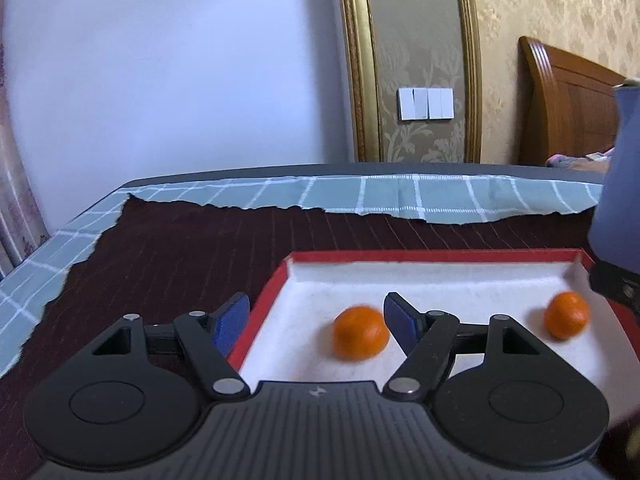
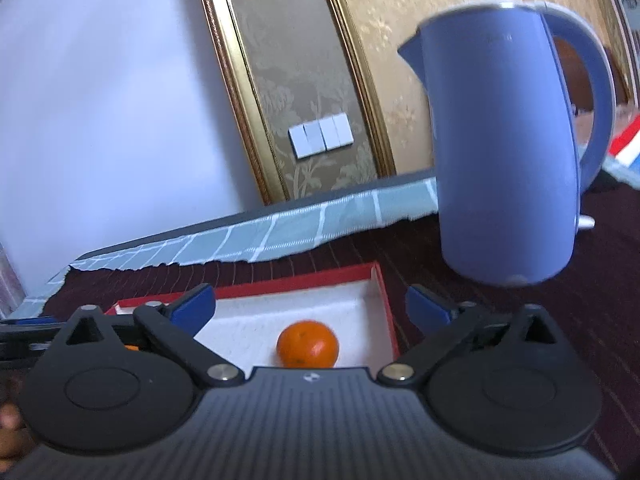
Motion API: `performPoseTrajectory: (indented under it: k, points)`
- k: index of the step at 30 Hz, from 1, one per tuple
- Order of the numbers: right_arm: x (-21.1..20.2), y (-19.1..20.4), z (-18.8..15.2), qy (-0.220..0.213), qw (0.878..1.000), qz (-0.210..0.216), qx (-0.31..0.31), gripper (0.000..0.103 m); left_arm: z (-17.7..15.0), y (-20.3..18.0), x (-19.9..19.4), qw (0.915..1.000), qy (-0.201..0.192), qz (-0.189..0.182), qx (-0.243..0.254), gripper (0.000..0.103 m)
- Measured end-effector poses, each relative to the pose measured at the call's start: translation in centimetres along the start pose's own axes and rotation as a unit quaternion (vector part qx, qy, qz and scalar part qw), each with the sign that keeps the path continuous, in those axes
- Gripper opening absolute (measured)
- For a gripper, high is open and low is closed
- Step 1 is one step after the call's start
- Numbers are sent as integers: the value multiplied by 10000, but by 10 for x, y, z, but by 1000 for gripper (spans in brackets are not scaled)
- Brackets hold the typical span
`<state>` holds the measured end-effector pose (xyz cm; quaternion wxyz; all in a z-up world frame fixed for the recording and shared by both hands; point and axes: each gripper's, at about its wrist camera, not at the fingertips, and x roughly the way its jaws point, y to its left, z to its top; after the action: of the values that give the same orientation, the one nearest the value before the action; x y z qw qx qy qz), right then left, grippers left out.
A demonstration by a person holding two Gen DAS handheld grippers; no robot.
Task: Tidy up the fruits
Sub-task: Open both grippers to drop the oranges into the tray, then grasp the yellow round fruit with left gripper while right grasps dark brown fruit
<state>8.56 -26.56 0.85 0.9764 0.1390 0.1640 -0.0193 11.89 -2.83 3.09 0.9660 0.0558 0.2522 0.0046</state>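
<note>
1. From the right wrist camera I see a tall blue plastic kettle with a looped handle (image 2: 504, 152) standing on the dark maroon ribbed cloth (image 2: 460, 256), just beyond the far right corner of the shallow red-rimmed tray with a white lining (image 2: 384, 300). It looms over that corner, beyond and above the right finger.
2. In the left wrist view the same kettle (image 1: 618, 184) cuts in at the right edge, with a black part of the other tool below it over the tray's right end.
3. A pale green checked cloth (image 1: 400, 196) lies under the maroon one along the far edge; behind it are a white wall, a gold-framed panel with a white switch plate (image 1: 425, 103) and a wooden headboard (image 1: 568, 100).
4. My left gripper (image 1: 316, 320) stands with its blue pads apart and nothing between them. The left pad hangs over the tray's (image 1: 264, 312) left rim, the right pad over the lining.
5. One round orange fruit (image 1: 361, 333) lies on the lining between those pads, close against the right one; I cannot tell whether it touches. It looks blurred.
6. A second orange fruit (image 1: 566, 314) lies near the tray's right end, well apart from the left tool.
7. My right gripper (image 2: 310, 306) is spread wide and empty. That right-end fruit (image 2: 307, 343) sits on the lining between and below its fingers, clear of both.
</note>
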Motion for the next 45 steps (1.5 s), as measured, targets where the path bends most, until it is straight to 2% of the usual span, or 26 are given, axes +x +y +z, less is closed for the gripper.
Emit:
performPoseTrajectory:
  k: [5, 10, 15, 21, 26, 32, 34, 37, 42, 44, 45]
  points:
    - [-17, -2, -12, 106, 9999, 9, -108, 103, -34, 28, -45, 9999, -109, -64, -41, 74]
    - [-43, 7, -24, 165, 9975, -590, -349, 103, -75, 56, -79, 9994, -141, -245, -223, 74]
    - [-82, 20, -49, 193, 9955, -303, -881, 103, -108, 61, -99, 9987, -109, -491, 119, 74]
    - [-122, 26, -66, 135, 9916, -163, -1278, 103, -124, 46, -111, 9957, -233, -741, 508, 74]
    - [-136, 29, -74, 240, 9868, -34, -1601, 103, -118, 35, -95, 9905, 158, -1251, 543, 74]
    - [-133, 28, -82, 402, 9821, -236, -1826, 103, -115, 28, -78, 9894, 333, -1288, 589, 48]
    - [-132, 27, -82, 417, 9828, -243, -1785, 103, -114, 30, -73, 9887, 393, -1349, 522, 35]
    - [-129, 25, -82, 480, 9828, -230, -1767, 103, -112, 31, -70, 9876, 409, -1454, 418, 30]
    - [-127, 23, -80, 461, 9822, -404, -1776, 103, -114, 30, -72, 9883, 308, -1432, 433, 30]
    - [-124, 23, -79, 455, 9791, -550, -1903, 101, -114, 30, -72, 9885, 295, -1422, 425, 30]
    - [-120, 23, -79, 491, 9775, -620, -1954, 96, -115, 30, -72, 9886, 286, -1414, 435, 30]
